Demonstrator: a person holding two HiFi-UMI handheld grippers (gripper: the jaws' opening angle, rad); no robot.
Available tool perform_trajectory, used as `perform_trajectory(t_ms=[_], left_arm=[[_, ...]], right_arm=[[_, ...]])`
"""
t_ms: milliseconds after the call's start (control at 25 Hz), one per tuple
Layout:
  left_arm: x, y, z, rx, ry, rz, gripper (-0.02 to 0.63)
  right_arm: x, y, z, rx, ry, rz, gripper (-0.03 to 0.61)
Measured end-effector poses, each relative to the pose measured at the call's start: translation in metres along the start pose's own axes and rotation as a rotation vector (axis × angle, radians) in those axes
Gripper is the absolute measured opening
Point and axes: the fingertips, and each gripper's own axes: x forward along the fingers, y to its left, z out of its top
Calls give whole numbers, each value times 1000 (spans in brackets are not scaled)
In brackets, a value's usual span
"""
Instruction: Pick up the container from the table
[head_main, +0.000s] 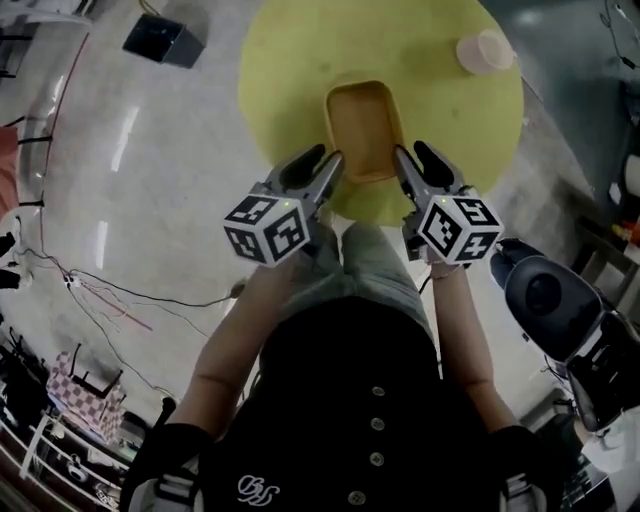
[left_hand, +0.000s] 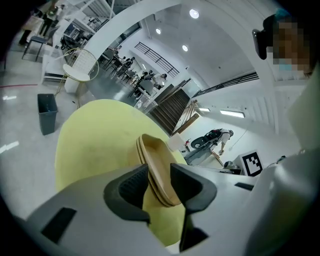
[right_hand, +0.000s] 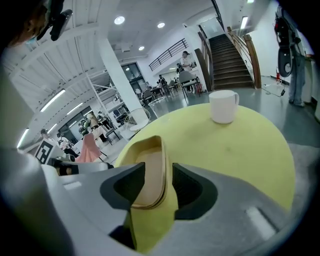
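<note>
Container (head_main: 365, 130), tan and rectangular, lies on the round yellow table (head_main: 290, 60), near the table edge closest to the person. The left gripper (head_main: 322, 168) and right gripper (head_main: 412, 165) each straddle one side rim, jaws parted and not clamping it. A white cup (head_main: 485, 50) stands by the table's far edge.

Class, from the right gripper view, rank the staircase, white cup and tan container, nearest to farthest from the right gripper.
1. The tan container: rim between the open jaws of the right gripper.
2. The white cup: farther back on the yellow table.
3. The staircase: far background, upper right.
</note>
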Motion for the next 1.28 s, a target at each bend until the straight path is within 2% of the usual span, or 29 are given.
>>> perform_trajectory(t_ms=[240,480,680,800,880,1080,1280], left_arm=[[13,7,-5,-46,29,-8,147],[27,15,-18,-44,71,-7,147],[41,22,-10,-49,108,-7,147],[38,16,-20,-39,108,-14,147],[36,12,-25,-36,108,-17,147],[40,11,-6,-26,71,-10,147],[26,0,-1,26,47,-27,147]], right_arm=[[13,-11,-9,16,74,-12,196],[27,-18,-29,47,119,8,198],[46,-19,-21,77,113,9,198],[42,-15,-35,94,129,39,191],[37,-13,-41,101,130,46,144],[40,-8,-26,72,122,74,141],[28,5,-22,52,87,84,141]])
